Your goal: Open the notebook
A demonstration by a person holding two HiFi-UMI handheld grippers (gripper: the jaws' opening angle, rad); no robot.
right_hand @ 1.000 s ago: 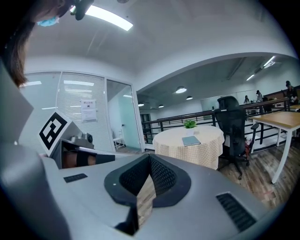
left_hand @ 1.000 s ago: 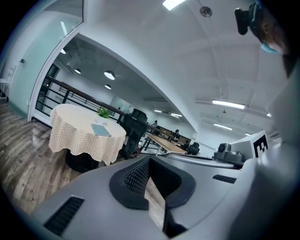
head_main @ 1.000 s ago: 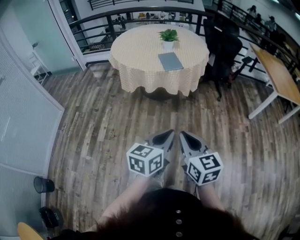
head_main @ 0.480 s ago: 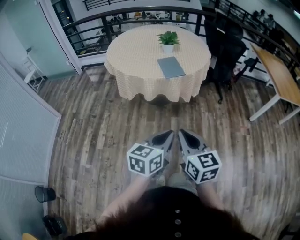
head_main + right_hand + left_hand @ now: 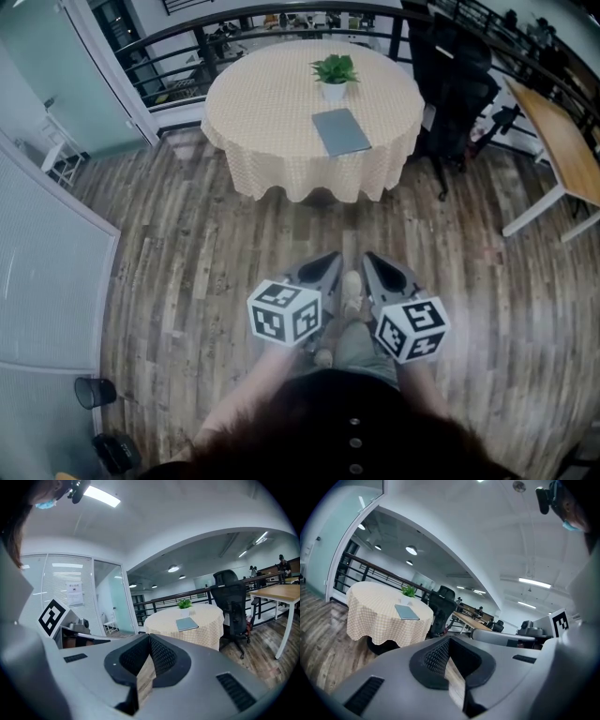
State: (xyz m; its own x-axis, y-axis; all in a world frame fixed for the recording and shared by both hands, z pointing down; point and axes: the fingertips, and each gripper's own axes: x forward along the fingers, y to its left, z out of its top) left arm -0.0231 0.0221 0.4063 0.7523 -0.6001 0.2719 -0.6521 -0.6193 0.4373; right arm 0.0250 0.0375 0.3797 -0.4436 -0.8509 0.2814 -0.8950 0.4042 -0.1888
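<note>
Head view: a flat grey notebook point(image 5: 341, 132) is lying closed on a round bench point(image 5: 262, 112) draped in checked cream cloth, beside a potted plant point(image 5: 335, 73). A black office chair point(image 5: 455, 84) is crowding the bench's right edge. Open plank floor point(image 5: 216, 244) is separating the bench from the left gripper point(image 5: 330, 265) and right gripper point(image 5: 373, 264).

Left gripper view: its dark meshed pads point(image 5: 437, 657) are meeting at the tips, gripping nothing.

Right gripper view: the jaws are likewise pressing together, empty, with the notebook well ahead.
</note>
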